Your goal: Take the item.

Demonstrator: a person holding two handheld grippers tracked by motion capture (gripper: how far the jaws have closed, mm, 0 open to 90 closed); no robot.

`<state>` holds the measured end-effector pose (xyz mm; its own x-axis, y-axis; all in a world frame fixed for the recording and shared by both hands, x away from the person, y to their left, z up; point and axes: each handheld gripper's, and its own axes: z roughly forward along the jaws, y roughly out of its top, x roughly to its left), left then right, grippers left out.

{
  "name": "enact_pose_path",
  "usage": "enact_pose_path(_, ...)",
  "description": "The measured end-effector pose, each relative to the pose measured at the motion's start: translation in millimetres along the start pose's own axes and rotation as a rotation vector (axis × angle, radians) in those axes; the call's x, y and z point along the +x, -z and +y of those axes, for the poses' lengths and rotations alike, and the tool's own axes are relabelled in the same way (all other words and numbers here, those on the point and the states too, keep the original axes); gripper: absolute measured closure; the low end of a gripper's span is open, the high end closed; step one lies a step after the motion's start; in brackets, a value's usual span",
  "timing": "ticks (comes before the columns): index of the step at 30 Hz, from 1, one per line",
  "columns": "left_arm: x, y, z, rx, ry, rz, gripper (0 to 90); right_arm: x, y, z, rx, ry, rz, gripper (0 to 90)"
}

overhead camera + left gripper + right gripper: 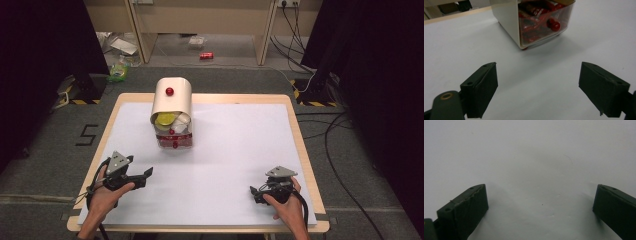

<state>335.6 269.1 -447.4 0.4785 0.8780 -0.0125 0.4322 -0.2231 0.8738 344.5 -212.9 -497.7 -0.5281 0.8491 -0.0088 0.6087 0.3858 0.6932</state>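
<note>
A cream box point(171, 100) with a rounded lid and a red knob point(169, 91) stands at the back middle of the table. Yellow and white items show under its lid, and a clear drawer point(174, 139) of red packets sits at its base. In the left gripper view the drawer point(541, 27) with its red knob point(553, 23) lies ahead. My left gripper point(145, 176) point(539, 92) is held above the front left of the table, open, with nothing between its jaws. My right gripper point(254, 192) point(540, 212) is low at the front right, open over bare white surface.
The table point(235, 145) has a white top with a wooden rim point(300, 140). On the floor beyond are a red can point(206, 55), green litter point(119, 71) and cables point(340, 150). Dark curtains hang at both sides.
</note>
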Motion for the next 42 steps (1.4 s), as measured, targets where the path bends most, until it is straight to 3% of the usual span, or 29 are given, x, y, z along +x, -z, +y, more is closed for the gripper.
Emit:
enact_pose_path(4,-3.0,0.5,8.2,-0.027,-0.018,-0.015,15.2,0.0,0.0,0.0,0.000,0.000,0.000,0.2)
enact_pose_path(12,-10.0,-1.2,39.0,-0.104,-0.047,-0.049,15.8,-0.1,0.0,0.0,0.000,-0.001,0.001,0.2)
enact_pose_path(18,-16.2,-0.9,59.3,-0.141,-0.091,-0.059,16.2,-0.1,0.1,0.0,0.000,-0.002,0.001,0.2)
enact_pose_path(26,-19.5,-7.6,78.0,-0.155,-0.118,-0.061,17.1,0.2,0.1,-0.1,0.002,-0.006,0.001,0.2)
enact_pose_path(31,-19.8,-14.9,85.3,-0.153,-0.114,-0.100,17.1,0.2,0.1,-0.1,0.001,-0.006,0.001,0.2)
enact_pose_path(42,-14.2,-30.9,100.7,-0.149,-0.148,-0.087,17.0,0.0,0.0,-0.1,0.000,-0.004,0.002,0.2)
